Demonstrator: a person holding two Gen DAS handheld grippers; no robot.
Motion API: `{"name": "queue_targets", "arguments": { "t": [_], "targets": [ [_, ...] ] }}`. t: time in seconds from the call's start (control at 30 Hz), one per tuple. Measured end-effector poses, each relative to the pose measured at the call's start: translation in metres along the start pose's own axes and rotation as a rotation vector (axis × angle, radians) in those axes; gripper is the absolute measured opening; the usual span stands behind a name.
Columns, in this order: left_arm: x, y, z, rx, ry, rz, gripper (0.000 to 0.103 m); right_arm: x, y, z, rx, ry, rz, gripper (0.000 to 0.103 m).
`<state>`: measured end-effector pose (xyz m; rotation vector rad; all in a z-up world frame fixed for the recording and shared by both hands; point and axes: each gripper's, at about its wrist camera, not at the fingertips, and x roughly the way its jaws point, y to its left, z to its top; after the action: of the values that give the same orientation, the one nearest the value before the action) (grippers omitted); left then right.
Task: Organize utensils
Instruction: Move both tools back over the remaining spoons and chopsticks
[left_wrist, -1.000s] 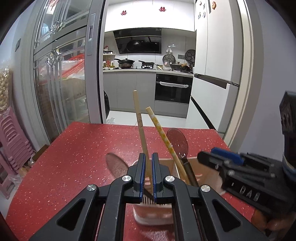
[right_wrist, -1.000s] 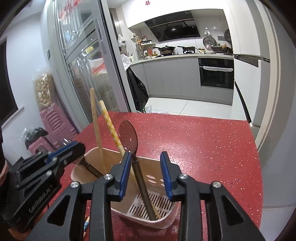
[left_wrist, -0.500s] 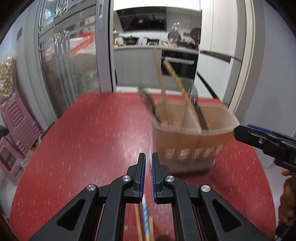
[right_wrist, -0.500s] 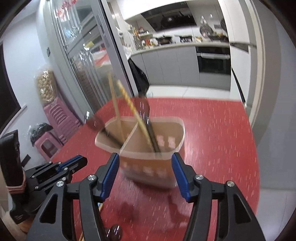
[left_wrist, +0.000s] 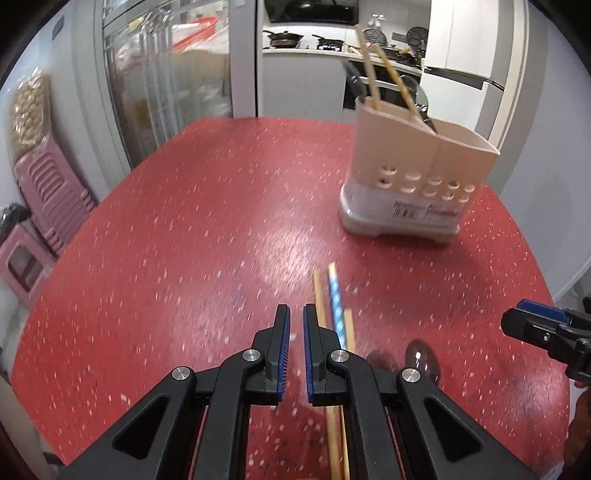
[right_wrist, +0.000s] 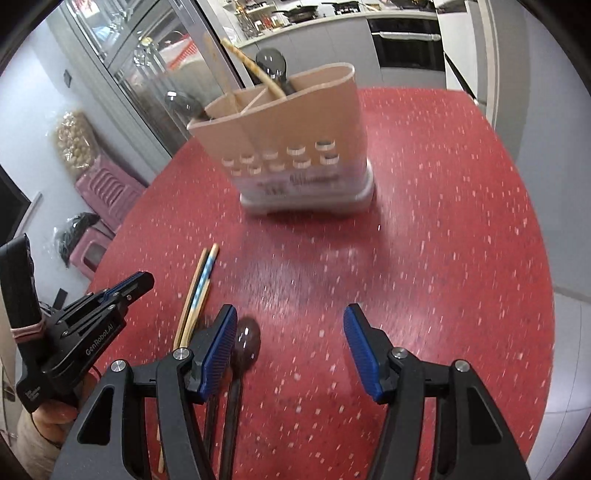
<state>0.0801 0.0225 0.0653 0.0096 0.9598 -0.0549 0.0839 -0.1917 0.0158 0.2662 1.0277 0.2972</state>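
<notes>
A beige utensil holder (left_wrist: 417, 173) (right_wrist: 291, 147) stands on the red table (left_wrist: 207, 221) (right_wrist: 443, 221), with wooden chopsticks (left_wrist: 369, 70) and dark spoons (right_wrist: 271, 62) sticking out of it. Loose chopsticks (left_wrist: 334, 299) (right_wrist: 201, 277), one with a blue-and-white pattern, lie on the table nearer me. A dark spoon (left_wrist: 421, 360) (right_wrist: 245, 341) lies beside them. My left gripper (left_wrist: 294, 325) (right_wrist: 144, 280) is shut and empty, just left of the loose chopsticks. My right gripper (right_wrist: 290, 325) is open with nothing held, the spoon bowl by its left finger.
Pink plastic stools (left_wrist: 48, 188) (right_wrist: 107, 188) stand stacked off the table's left edge. Glass cabinet doors (left_wrist: 166, 74) rise behind the table. A kitchen counter with an oven (right_wrist: 406, 40) lies beyond. The table edge drops off at the right (right_wrist: 546, 295).
Both grippers have pulled back and down from the holder, which now stands farther off. The right gripper's jaws have widened. Loose chopsticks and a spoon have come into view.
</notes>
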Motion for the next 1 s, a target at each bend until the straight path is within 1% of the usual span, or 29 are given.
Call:
{"name": "queue_targets", "arguments": {
  "t": [0.1, 0.13, 0.17, 0.2, 0.23, 0.3, 0.37, 0.53, 0.63, 0.67, 0.77, 0.9, 1.0],
  "targets": [
    [0.0, 0.01, -0.01, -0.018, 0.016, -0.007, 0.033, -0.001, 0.003, -0.01, 0.001, 0.01, -0.001, 0.064],
    [-0.001, 0.012, -0.014, -0.024, 0.02, -0.006, 0.038, -0.001, 0.005, -0.013, -0.001, 0.014, -0.002, 0.064],
    [-0.001, 0.014, -0.017, -0.029, 0.024, -0.004, 0.088, -0.001, 0.007, -0.017, -0.004, 0.021, -0.003, 0.064],
    [-0.001, 0.016, -0.02, -0.036, 0.038, 0.008, 0.103, -0.001, 0.009, -0.021, -0.006, 0.027, -0.003, 0.065],
    [-0.001, 0.02, -0.024, -0.046, 0.014, 0.014, 0.103, -0.001, 0.011, -0.024, -0.008, 0.032, -0.003, 0.065],
    [0.007, 0.02, -0.032, -0.038, 0.01, 0.009, 0.103, 0.001, 0.015, -0.03, -0.015, 0.047, -0.008, 0.068],
    [0.017, 0.021, -0.042, -0.033, 0.012, 0.019, 0.103, 0.003, 0.017, -0.034, -0.015, 0.063, -0.017, 0.068],
    [0.05, 0.028, -0.068, -0.043, 0.048, 0.021, 0.103, 0.01, 0.023, -0.046, -0.03, 0.116, -0.07, 0.068],
    [0.069, 0.028, -0.086, -0.021, 0.066, 0.035, 0.103, 0.015, 0.028, -0.054, -0.049, 0.144, -0.097, 0.068],
    [0.075, 0.027, -0.091, -0.016, 0.057, 0.027, 0.103, 0.016, 0.028, -0.054, -0.053, 0.15, -0.103, 0.068],
    [0.091, 0.026, -0.107, 0.006, 0.072, 0.016, 0.103, 0.019, 0.033, -0.06, -0.071, 0.169, -0.126, 0.068],
    [0.109, 0.019, -0.122, 0.012, 0.076, 0.009, 0.103, 0.023, 0.039, -0.065, -0.096, 0.183, -0.143, 0.068],
    [0.124, 0.016, -0.127, 0.005, 0.086, 0.004, 0.103, 0.026, 0.043, -0.068, -0.115, 0.189, -0.159, 0.068]
  ]
}}
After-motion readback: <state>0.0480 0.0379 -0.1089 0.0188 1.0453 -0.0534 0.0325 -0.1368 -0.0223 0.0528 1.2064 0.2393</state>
